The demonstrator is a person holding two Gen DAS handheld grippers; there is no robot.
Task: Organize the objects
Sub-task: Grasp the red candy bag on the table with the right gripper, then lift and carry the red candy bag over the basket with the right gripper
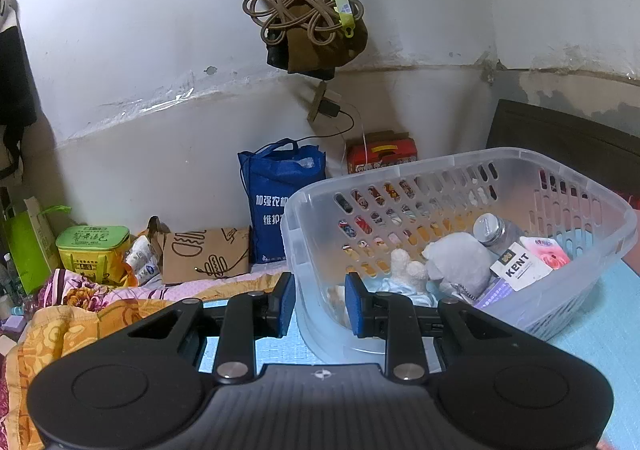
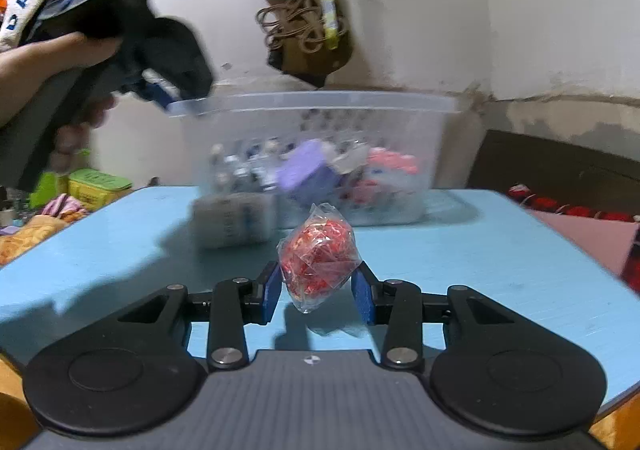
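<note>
One white box marked "KENT" (image 1: 520, 266) is lying in the clear basket (image 1: 304, 210), whose rim is being gripped by the left hand-held gripper (image 1: 320, 304). One red wrapped ball (image 2: 318, 256) is being held over the blue bench (image 2: 500, 258) by the right hand-held gripper (image 2: 318, 292).

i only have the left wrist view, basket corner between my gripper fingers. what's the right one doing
Observer: The right gripper has a clear bag of red pieces between its fingers, low over the blue table.
Operator: is that bag near the basket
Observer: It is in front of the clear basket, outside it.
Operator: anything else out on the table
Observer: One blurred pale packet lies against the basket's front wall, left of the bag.
Operator: how does my gripper look from there
Observer: The left gripper sits on the basket's upper left rim corner.
</note>
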